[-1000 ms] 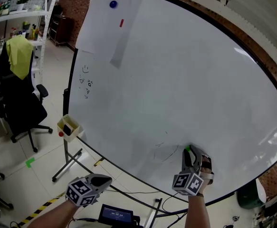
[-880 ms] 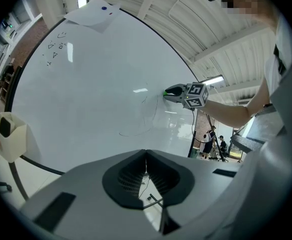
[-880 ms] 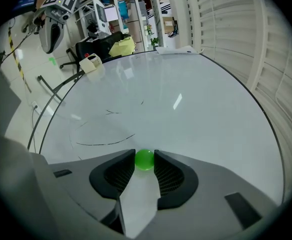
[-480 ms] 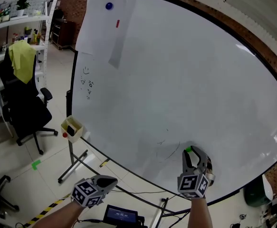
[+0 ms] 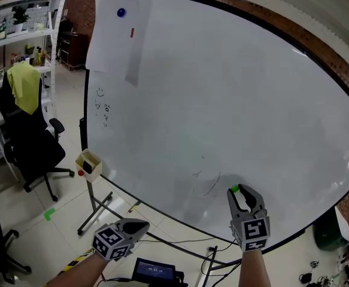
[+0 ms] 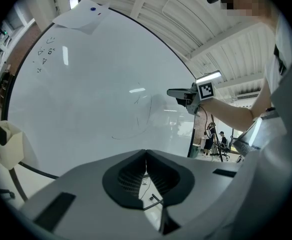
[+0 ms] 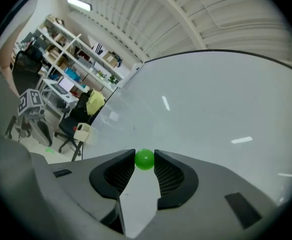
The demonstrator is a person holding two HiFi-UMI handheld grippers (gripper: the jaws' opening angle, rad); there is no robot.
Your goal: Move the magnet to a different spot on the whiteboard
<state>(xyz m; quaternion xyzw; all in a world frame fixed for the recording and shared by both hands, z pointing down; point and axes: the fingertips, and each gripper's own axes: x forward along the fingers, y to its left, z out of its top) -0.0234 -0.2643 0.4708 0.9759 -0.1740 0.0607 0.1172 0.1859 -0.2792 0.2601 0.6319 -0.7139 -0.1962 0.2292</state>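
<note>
The right gripper [image 5: 240, 191] is in the lower right of the head view. Its jaws are clenched on the green magnet [image 7: 144, 159], which is pinched between their tips at the lower part of the whiteboard [image 5: 222, 100]. The left gripper [image 6: 146, 153] is at the lower left, off the board, jaws pressed together with nothing in them. A paper sheet [image 5: 109, 37] hangs at the board's upper left under a blue magnet [image 5: 121, 12].

I see a bright green magnet [image 7: 144, 159] on the white whiteboard [image 5: 222, 100]. My left tool [image 5: 139, 225] and right tool [image 5: 241, 194] are grey, with black-and-white square markers. The paper [image 5: 108, 40] is white, its blue magnet [image 5: 121, 12] round, its red strip [image 5: 132, 33] narrow. A yellow-green cloth [image 5: 23, 84] lies over the black chair [image 5: 30, 142].
</note>
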